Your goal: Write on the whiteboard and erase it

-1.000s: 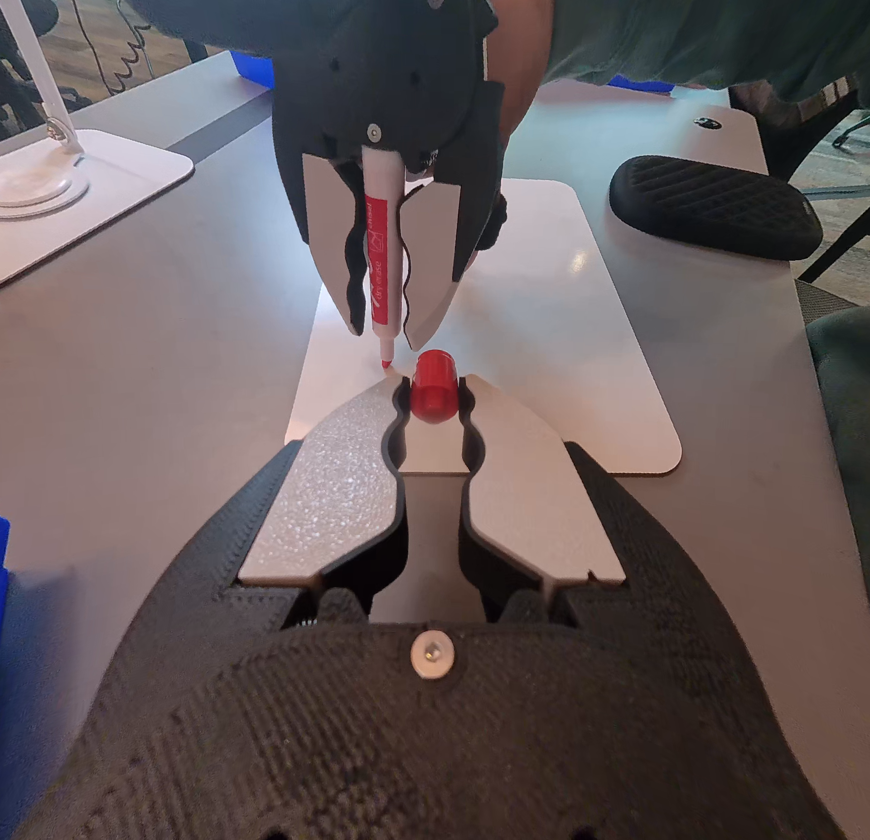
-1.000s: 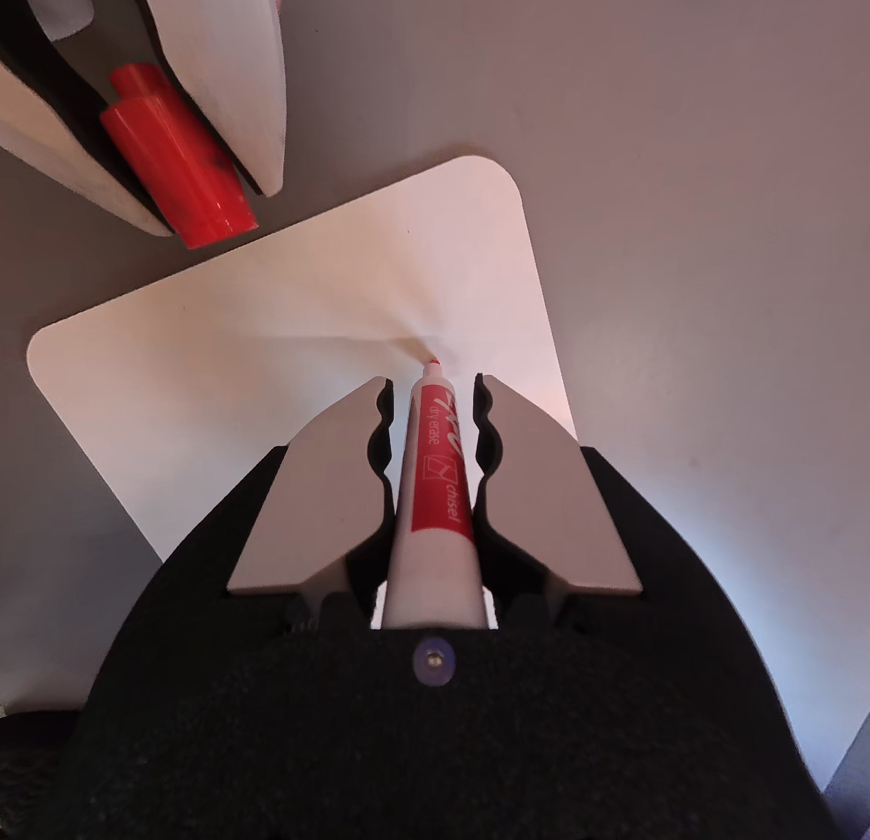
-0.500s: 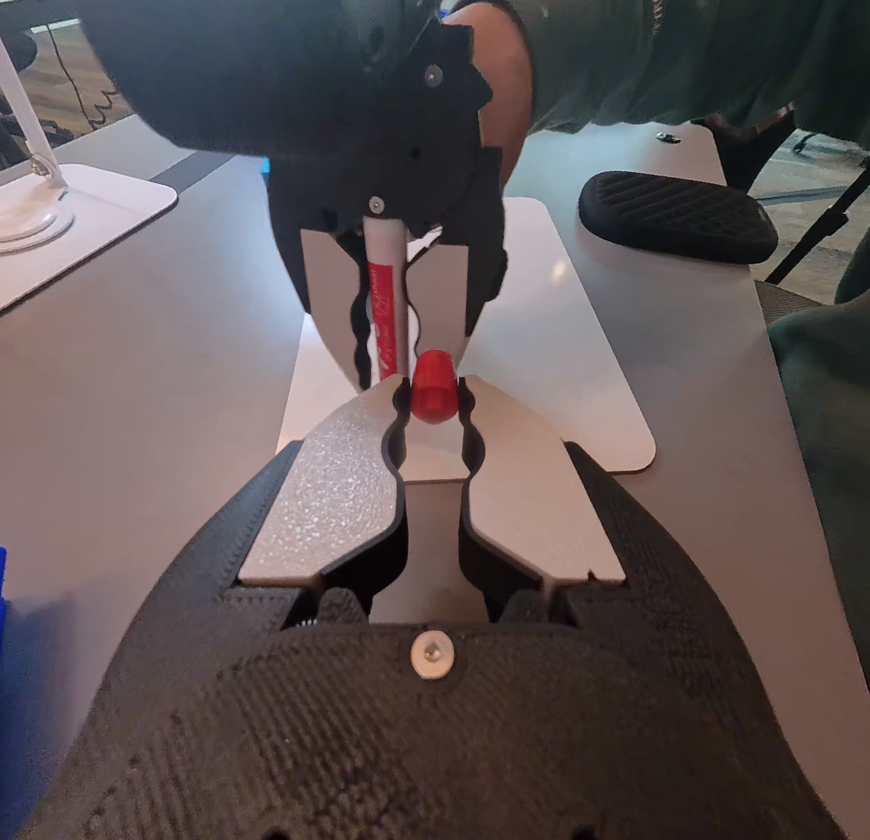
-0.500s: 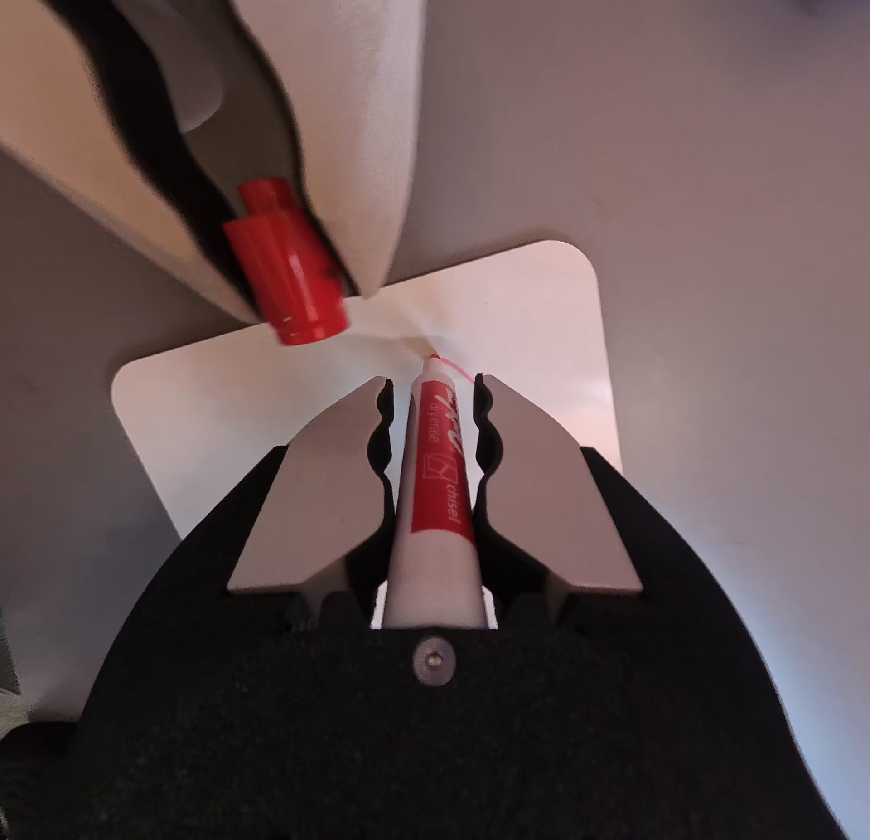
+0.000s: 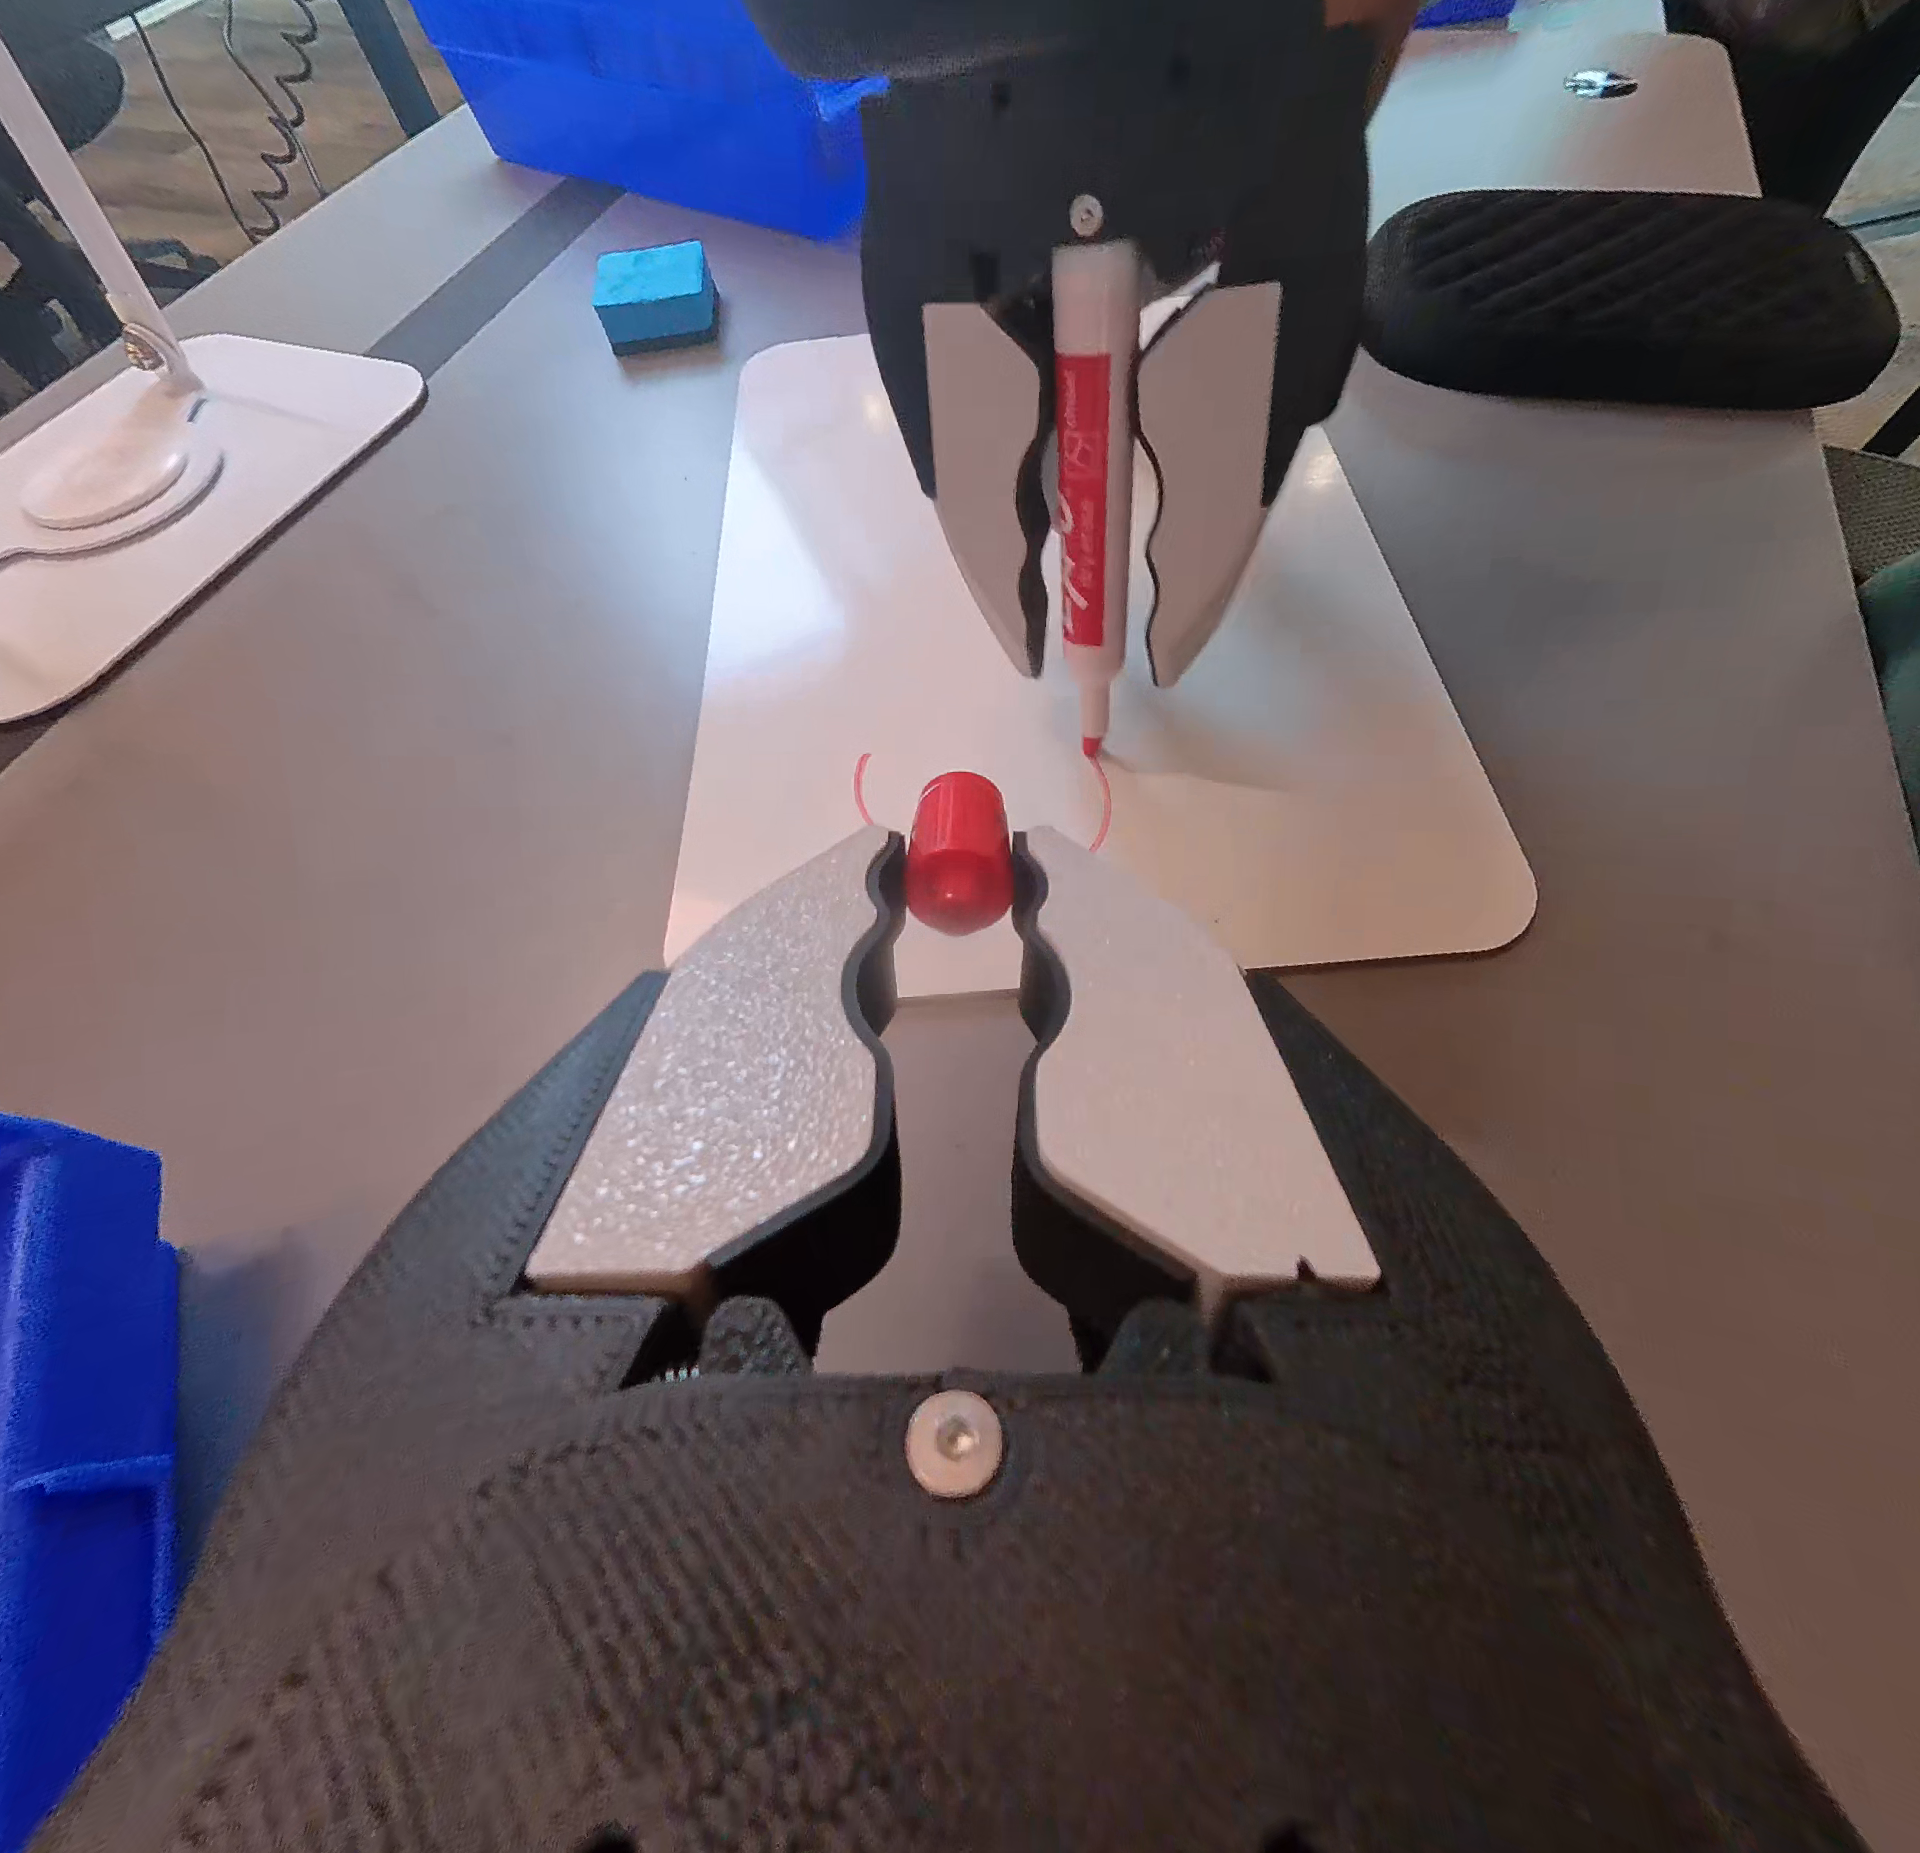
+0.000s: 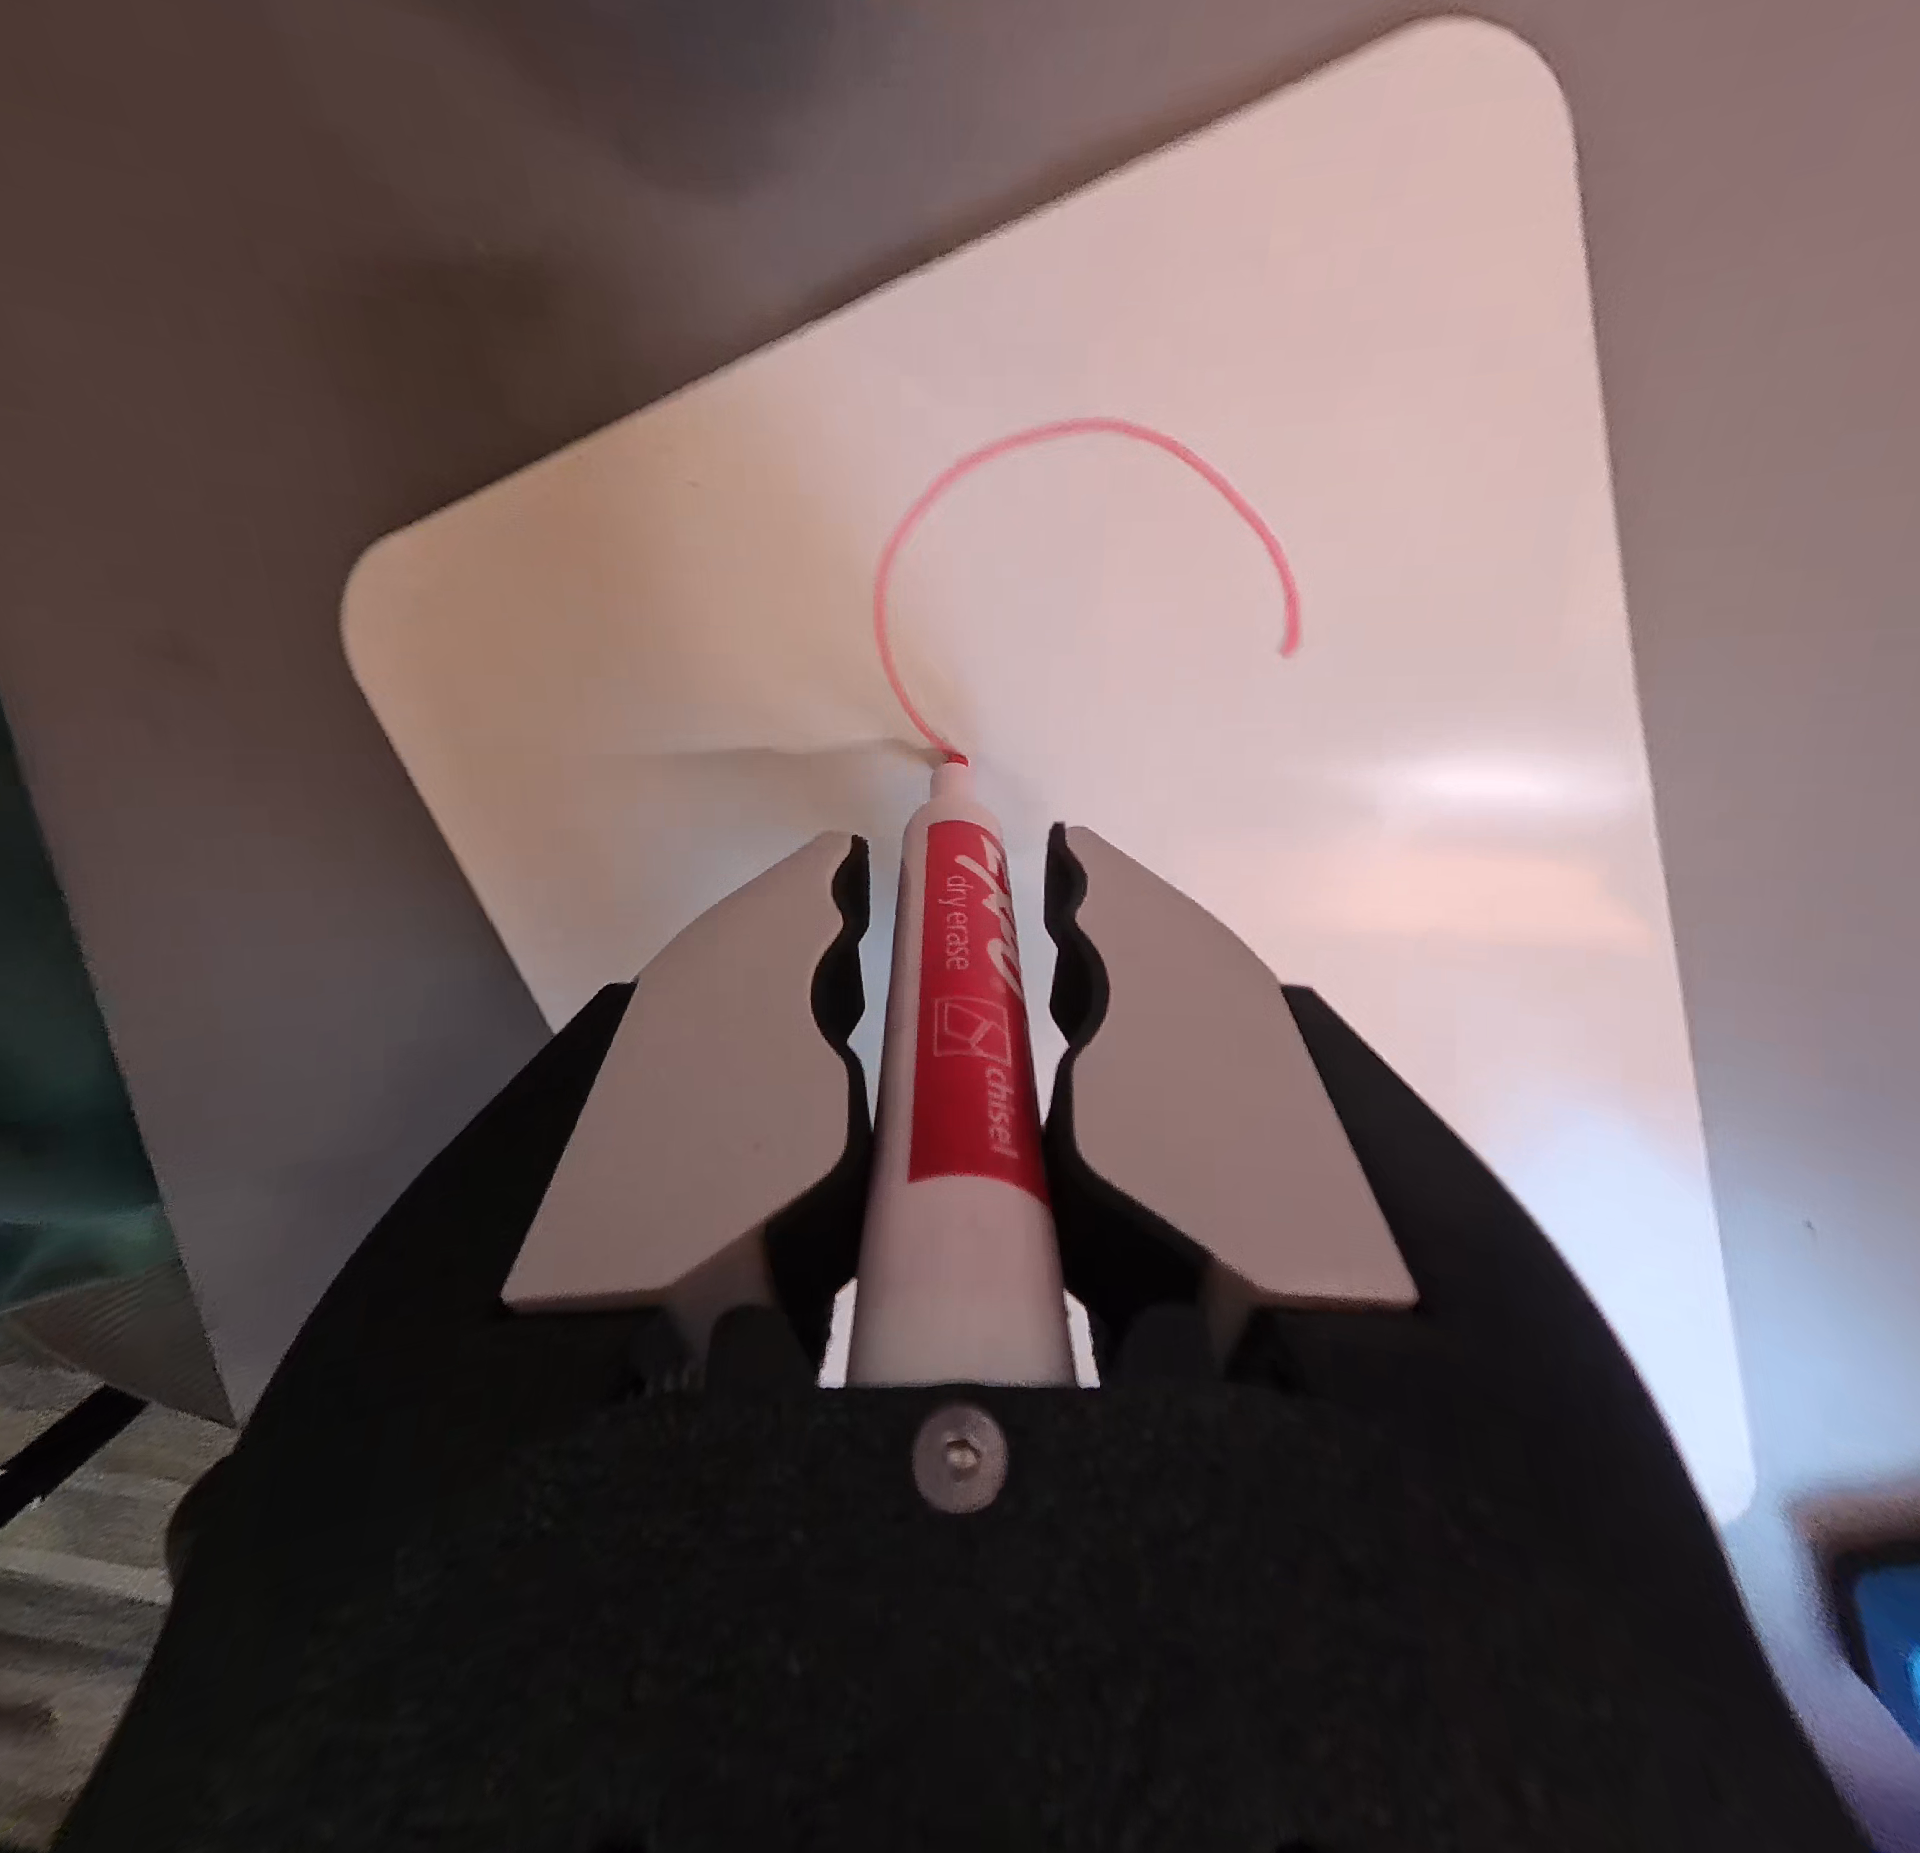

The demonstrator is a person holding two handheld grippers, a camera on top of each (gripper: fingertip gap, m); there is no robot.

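Observation:
A small white whiteboard lies flat on the grey table; it also shows in the right wrist view. My right gripper is shut on a red dry-erase marker whose tip touches the board at the end of a red curved line. In the left wrist view the right gripper stands over the board with the marker pointing down. My left gripper is shut on the red marker cap, held at the board's near edge. A blue eraser lies beyond the board's far left corner.
A white lamp base stands on a white plate at the left. A blue bin is at the back. A black padded rest lies at the right. A blue object is at the near left edge.
The marker has drawn an open red arc on the board and moved to the right. The left gripper with the cap has drawn back from the right gripper.

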